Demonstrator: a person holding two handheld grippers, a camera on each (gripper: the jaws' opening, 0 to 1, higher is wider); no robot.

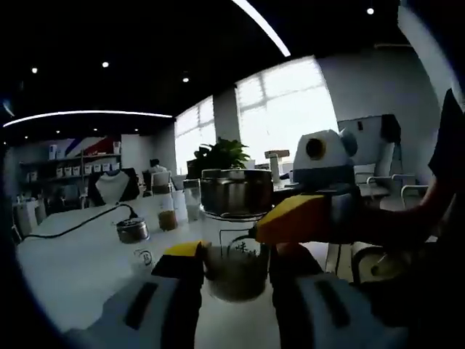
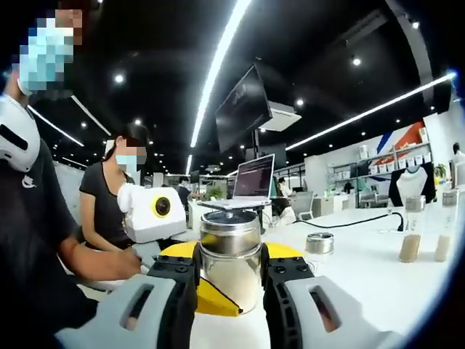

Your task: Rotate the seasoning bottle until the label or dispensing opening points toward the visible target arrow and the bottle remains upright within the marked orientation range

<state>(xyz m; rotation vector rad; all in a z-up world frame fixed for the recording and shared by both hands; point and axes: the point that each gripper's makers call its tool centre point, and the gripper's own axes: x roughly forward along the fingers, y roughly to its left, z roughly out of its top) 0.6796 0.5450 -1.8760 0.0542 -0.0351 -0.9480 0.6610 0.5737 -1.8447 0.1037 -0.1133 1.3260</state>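
Both claws (image 1: 236, 280) (image 2: 229, 280) around seasoning bottle (image 2: 230, 262)

Clear glass seasoning bottle (image 2: 230, 270) w/ shiny silver metal cap, tan-grey contents, lower centre. Hand-held gripper (image 2: 229, 280): black jaws, grey body. Yellow wedge-shaped marker (image 2: 207, 299) w/ black edge line underneath. White bench (image 2: 363, 283).

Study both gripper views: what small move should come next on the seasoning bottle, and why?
Probably a slow twist about its upright axis. The left gripper clamps the seasoning bottle low, the right gripper clamps its metal lid, and it stands upright; no arrow is visible.
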